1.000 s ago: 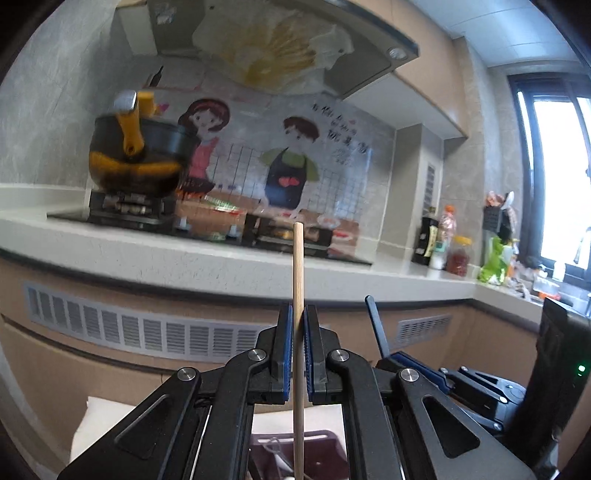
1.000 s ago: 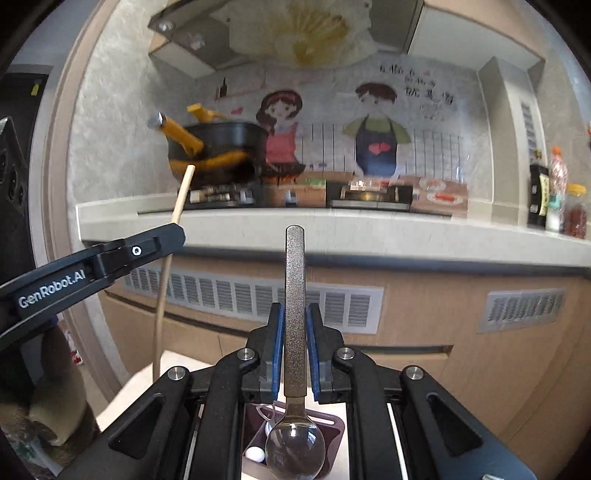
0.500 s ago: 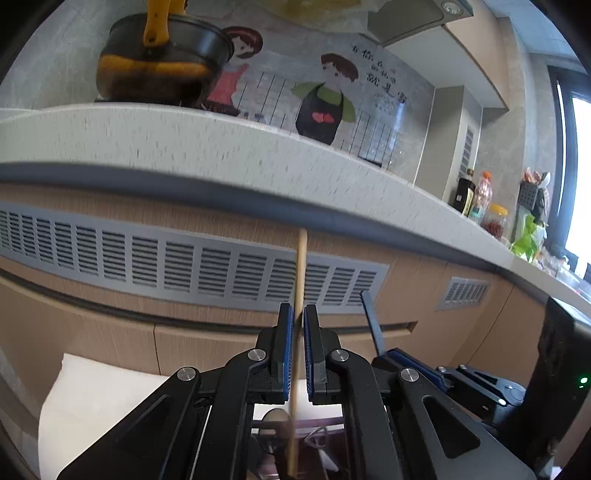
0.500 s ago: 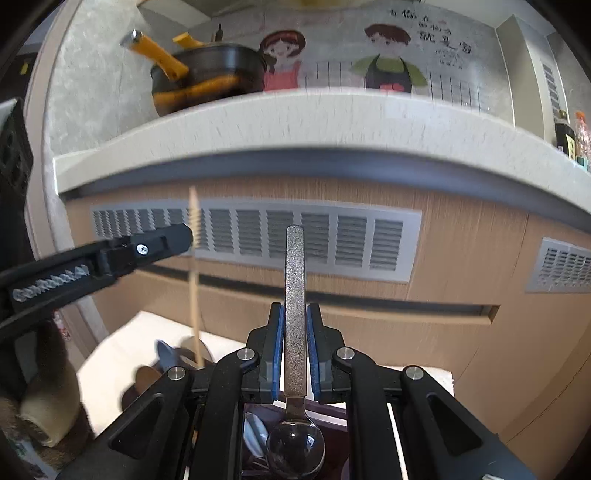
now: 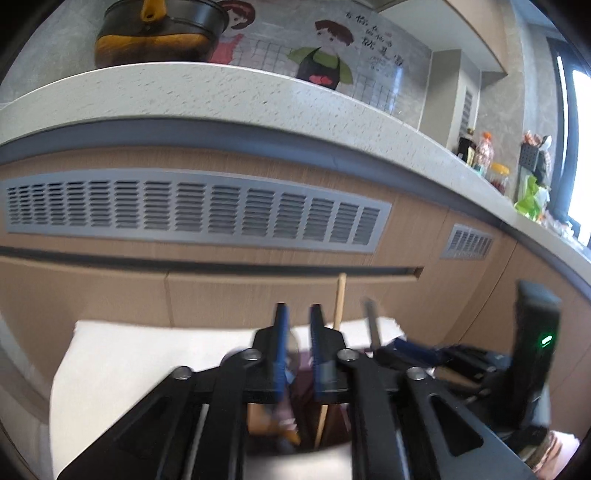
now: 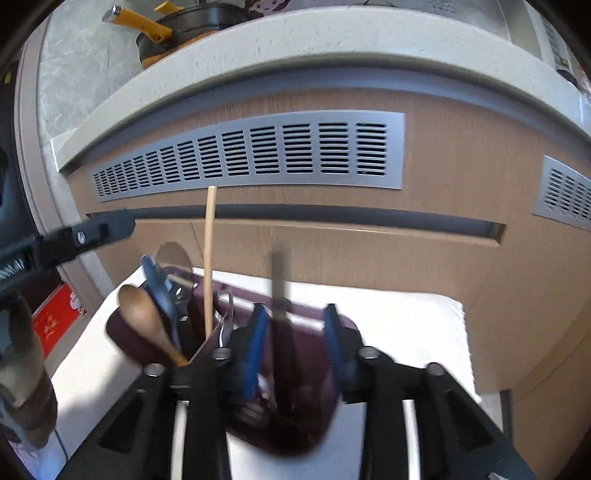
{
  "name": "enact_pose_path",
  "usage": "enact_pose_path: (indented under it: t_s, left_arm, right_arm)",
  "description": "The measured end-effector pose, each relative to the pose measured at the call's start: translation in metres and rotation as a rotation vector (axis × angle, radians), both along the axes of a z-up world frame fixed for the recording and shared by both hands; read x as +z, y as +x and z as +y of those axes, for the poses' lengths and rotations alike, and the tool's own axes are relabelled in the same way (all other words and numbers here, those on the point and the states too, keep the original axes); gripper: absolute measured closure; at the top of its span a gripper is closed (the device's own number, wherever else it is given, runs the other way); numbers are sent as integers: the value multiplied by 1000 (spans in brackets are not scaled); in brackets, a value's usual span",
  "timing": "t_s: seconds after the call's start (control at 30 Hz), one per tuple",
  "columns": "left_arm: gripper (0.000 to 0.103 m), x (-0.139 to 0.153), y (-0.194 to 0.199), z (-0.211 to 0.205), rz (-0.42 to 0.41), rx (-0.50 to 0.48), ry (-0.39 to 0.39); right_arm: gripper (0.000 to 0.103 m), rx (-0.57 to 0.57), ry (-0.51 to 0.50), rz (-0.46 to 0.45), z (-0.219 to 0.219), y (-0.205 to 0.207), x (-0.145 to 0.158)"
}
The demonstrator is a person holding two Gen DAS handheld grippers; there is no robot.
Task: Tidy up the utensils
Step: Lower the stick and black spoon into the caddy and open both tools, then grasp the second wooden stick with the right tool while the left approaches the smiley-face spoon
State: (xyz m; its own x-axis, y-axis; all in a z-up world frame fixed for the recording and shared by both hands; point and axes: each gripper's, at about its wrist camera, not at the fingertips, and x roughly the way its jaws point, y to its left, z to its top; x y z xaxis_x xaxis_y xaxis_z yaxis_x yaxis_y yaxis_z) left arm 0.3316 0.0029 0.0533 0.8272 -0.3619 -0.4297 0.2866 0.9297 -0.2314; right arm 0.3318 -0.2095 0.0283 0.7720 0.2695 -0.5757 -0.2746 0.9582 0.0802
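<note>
**Both tongs opening over the utensil holder**

A white cloth [image 6: 406, 325] covers the low table, set against wood cabinet fronts with grey vent grilles [image 6: 258, 155]. Above runs a speckled stone counter [image 5: 221, 92] carrying a black pot with yellow handles [image 5: 159, 33], before a cartoon-printed backsplash. Bottles and jars [image 5: 487, 162] crowd the counter's far right, by a bright window.

On the cloth, toward its left edge, stands the dark purple utensil holder [image 6: 122, 332]. Left to right it shows a wooden spoon [image 6: 147, 325], a blue-handled tool [image 6: 159, 288], and the chopstick [image 6: 209, 258] standing upright — free of the left tongs [image 5: 297, 321], whose jaws are opening with nothing between them. The right tongs [image 6: 295, 325] are opening too; the metal spoon [image 6: 279, 280] stands between the pads, apparently loose, its bowl down in the holder.

Motion blur smears both tongs and the spoon's handle — the holder's near rim and inner compartments are hidden behind the tongs.
</note>
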Motion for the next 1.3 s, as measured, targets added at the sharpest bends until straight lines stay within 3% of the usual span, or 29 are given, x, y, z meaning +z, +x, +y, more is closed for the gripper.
enact_pose_path:
  t_s: [0.07, 0.1, 0.17, 0.37, 0.53, 0.7, 0.97, 1.2, 1.3]
  left_arm:
    - [60, -5, -10, 8, 28, 14, 4]
    - [52, -9, -16, 12, 45, 24, 11]
    - [50, -17, -31, 22, 74, 44, 28]
    - [37, -49, -66, 39, 212, 51, 75]
    - [31, -77, -102, 46, 306, 24, 160]
    - [29, -96, -145, 49, 406, -9, 208]
    - [29, -141, -225, 24, 575, -180, 257]
    - [31, -145, -267, 13, 544, -165, 249]
    - [47, -141, -273, 12, 519, -135, 256]
  right_arm:
    - [39, -27, -16, -7, -5, -19, 4]
    - [35, -39, -28, -12, -7, -28, 5]
    - [27, -51, -49, -13, -10, -44, 9]
    - [14, -58, -154, 54, -14, -91, 3]
    - [12, -81, -262, 98, -13, -125, -18]
    - [11, -48, -330, 132, -6, -154, -38]
    - [11, -22, -341, 147, 1, -187, -52]
    - [11, -85, -378, 122, -8, -210, -65]
    - [11, -130, -338, 111, -21, -213, -61]
